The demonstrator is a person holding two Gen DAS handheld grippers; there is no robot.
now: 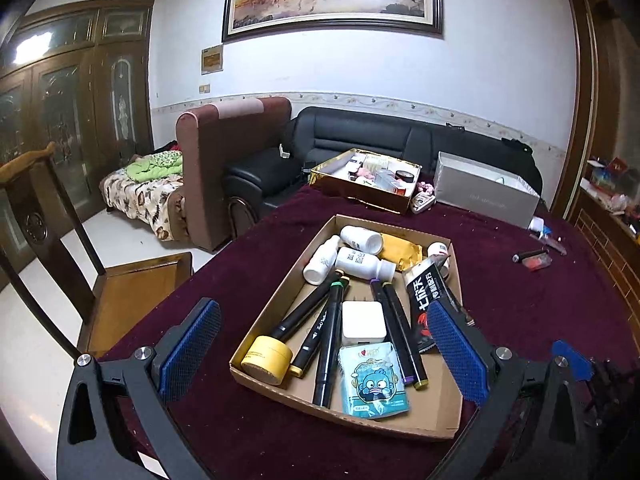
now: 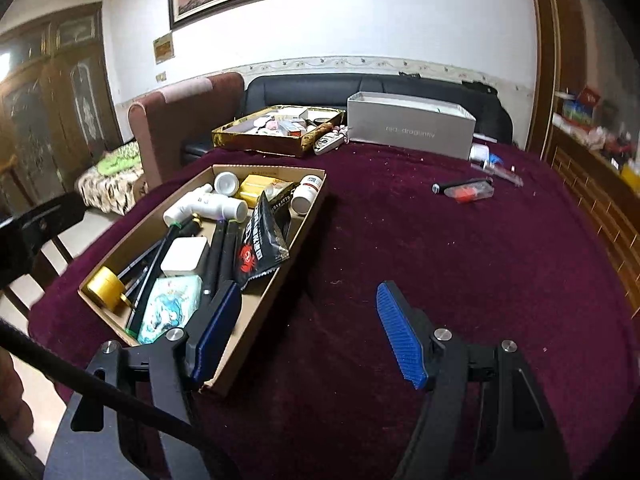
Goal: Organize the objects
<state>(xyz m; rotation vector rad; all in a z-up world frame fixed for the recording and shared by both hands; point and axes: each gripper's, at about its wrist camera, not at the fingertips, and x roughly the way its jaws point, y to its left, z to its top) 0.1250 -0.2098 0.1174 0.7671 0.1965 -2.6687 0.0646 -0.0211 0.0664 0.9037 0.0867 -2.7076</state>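
Both tools hang over the tabletop [image 2: 400, 240], draped in dark red cloth, and nothing is in either one. The left hand-held gripper [image 1: 324, 352] stands spread as wide as it goes, its blue pads straddling the cardboard tray [image 1: 436, 420] from above, apparently framing the load rather than taking any of it. The right hand-held gripper [image 2: 308, 332] is parted too, empty, one pad hanging over the tray's near corner, the other over bare cloth.

The tray is where the sorted things sit: white bottles [image 1: 362, 264] at the far end, black markers [image 1: 328, 344] laid lengthwise, a white charger block [image 1: 363, 322], a yellow tape roll [image 1: 266, 358], a blue cartoon sachet [image 1: 374, 378] and a black snack packet [image 1: 428, 304] leaning on the right wall. It looks packed long-ways to save room.

Stragglers lie well apart on the right: a red-and-clear lighter [image 2: 468, 192] with a black pen [image 2: 456, 186] beside it. The cloth between is open, an easy run for the right tool. Beyond, a gold box [image 2: 256, 140] and a grey shoebox [image 2: 408, 130] crowd the far edge.
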